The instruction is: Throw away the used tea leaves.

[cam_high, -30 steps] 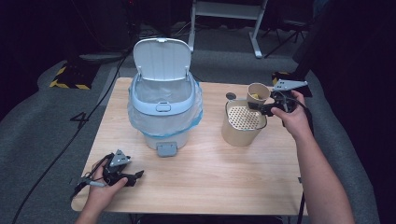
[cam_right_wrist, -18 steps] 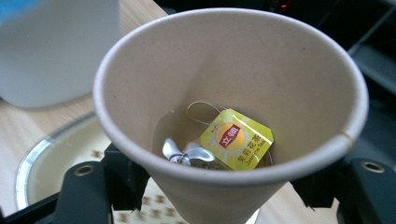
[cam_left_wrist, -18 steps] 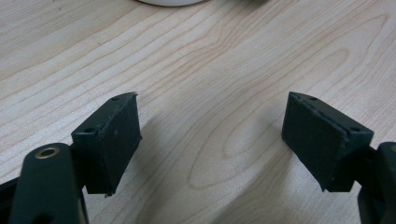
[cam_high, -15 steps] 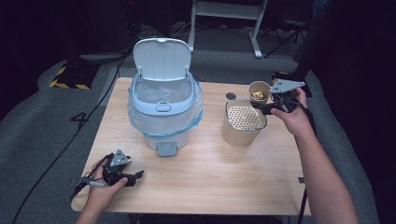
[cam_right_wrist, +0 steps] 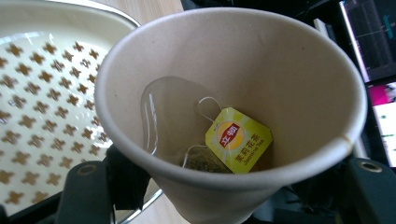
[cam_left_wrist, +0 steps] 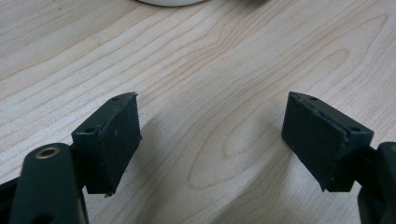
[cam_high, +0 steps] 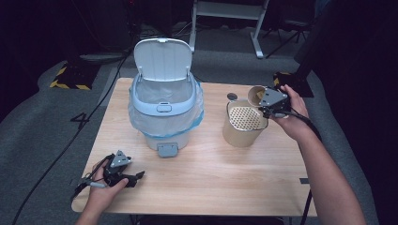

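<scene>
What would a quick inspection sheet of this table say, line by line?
Surface: wooden table, dry where visible.
Job's things: paper cup tilted over the strainer bucket; liquid and tea bag inside.
Clutter: lidded bin, lid up, bag-lined; small dark disc.
Tools: right tool shut on the cup; left tool open, on the table.
Cables: one trails from each tool; more on the floor.
Surroundings: dark room, grey floor, metal stand behind.

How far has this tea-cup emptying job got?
Done: the bin's lid stands open, and the right gripper is shut on the paper cup. In hand: the cup is tilted beside the strainer bucket. Left: liquid and tea bag remain inside. The left gripper rests open on the table.
</scene>
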The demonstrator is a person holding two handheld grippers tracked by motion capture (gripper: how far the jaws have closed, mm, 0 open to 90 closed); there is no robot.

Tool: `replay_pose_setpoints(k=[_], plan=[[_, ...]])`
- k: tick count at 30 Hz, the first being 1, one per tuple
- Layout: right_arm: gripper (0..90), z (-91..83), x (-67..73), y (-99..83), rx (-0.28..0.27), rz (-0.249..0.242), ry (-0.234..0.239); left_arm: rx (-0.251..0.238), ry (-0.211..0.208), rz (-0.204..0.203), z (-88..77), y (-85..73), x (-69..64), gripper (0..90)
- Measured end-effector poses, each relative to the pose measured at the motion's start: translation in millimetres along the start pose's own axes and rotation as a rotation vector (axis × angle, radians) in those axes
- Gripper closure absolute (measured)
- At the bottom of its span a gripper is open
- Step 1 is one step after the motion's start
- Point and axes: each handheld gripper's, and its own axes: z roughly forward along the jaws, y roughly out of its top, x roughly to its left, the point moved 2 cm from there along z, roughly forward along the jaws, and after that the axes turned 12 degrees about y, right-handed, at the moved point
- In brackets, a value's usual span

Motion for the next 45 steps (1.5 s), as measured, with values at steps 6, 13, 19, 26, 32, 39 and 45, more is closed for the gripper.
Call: replay_pose_setpoints(k=[6, 13, 19, 26, 32, 39, 45], plan=[[33.0, 2.6, 6.6, 6.3, 0.172, -0.206, -0.133, 0.000, 0.000, 0.000, 0.0, 0.0, 0.0, 19.8], [33.1, 6.1, 18.5, 13.7, 0.373, -0.516, -0.319, 0.000, 0.000, 0.000, 0.0, 0.0, 0.0, 19.8], [33.1, 7.0, 27.5, 19.4, 0.595, -0.850, -0.541, 0.000, 0.000, 0.000, 0.0, 0.0, 0.0, 19.8], [32.8, 4.6, 32.1, 21.0, 0.722, -1.094, -0.673, 0.000, 0.000, 0.000, 0.0, 0.0, 0.0, 19.8], [32.7, 5.0, 34.4, 20.5, 0.750, -1.151, -0.683, 0.000, 0.000, 0.000, 0.0, 0.0, 0.0, 19.8], [32.1, 5.5, 36.6, 23.2, 0.730, -1.161, -0.683, 0.000, 0.000, 0.000, 0.0, 0.0, 0.0, 19.8], [31.5, 1.9, 29.9, 24.0, 0.606, -0.959, -0.631, 0.000, 0.000, 0.000, 0.0, 0.0, 0.0, 19.8]])
